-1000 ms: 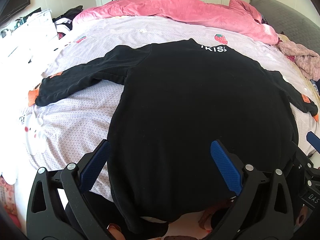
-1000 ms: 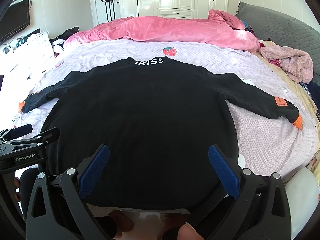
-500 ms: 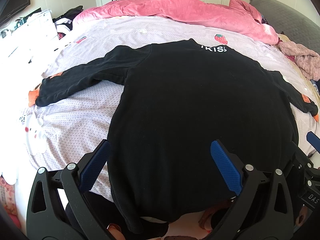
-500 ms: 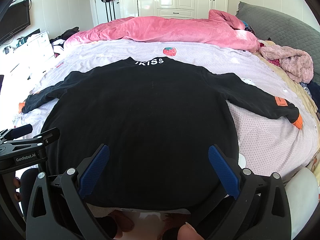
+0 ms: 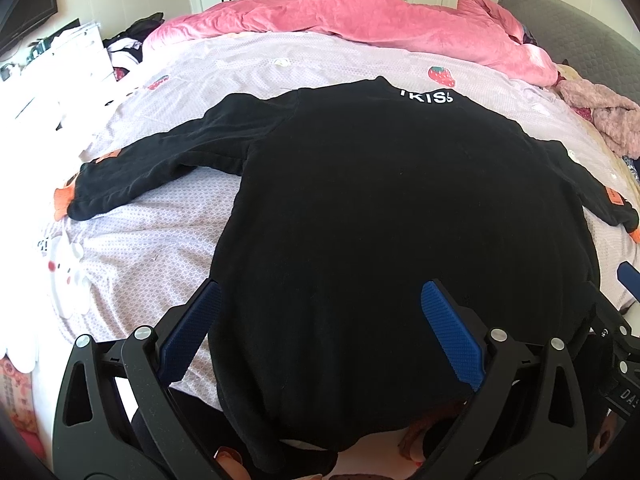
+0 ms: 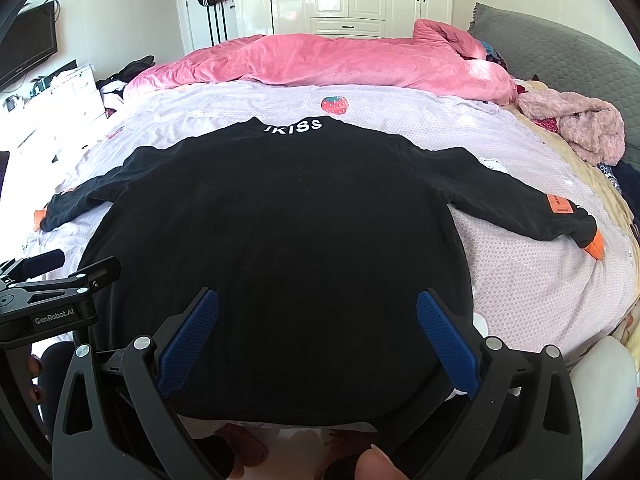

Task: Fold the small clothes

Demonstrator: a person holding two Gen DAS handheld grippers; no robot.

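Observation:
A black long-sleeved top [image 5: 392,208] with white "KISS" lettering at the collar lies flat on the bed, back up, both sleeves spread out; it also shows in the right wrist view [image 6: 280,232]. Its cuffs are orange, and an orange patch [image 6: 557,204] sits on the right sleeve. My left gripper [image 5: 320,320] is open and empty, hovering over the hem's left part. My right gripper [image 6: 318,328] is open and empty over the hem's right part. Neither touches the cloth.
The bed has a pale lilac sheet [image 6: 532,288] with strawberry prints. A pink duvet [image 6: 340,60] lies bunched at the far side, a pink fluffy garment [image 6: 576,128] at the right, a grey headboard [image 6: 560,52] behind it. A white dresser [image 5: 60,60] stands left.

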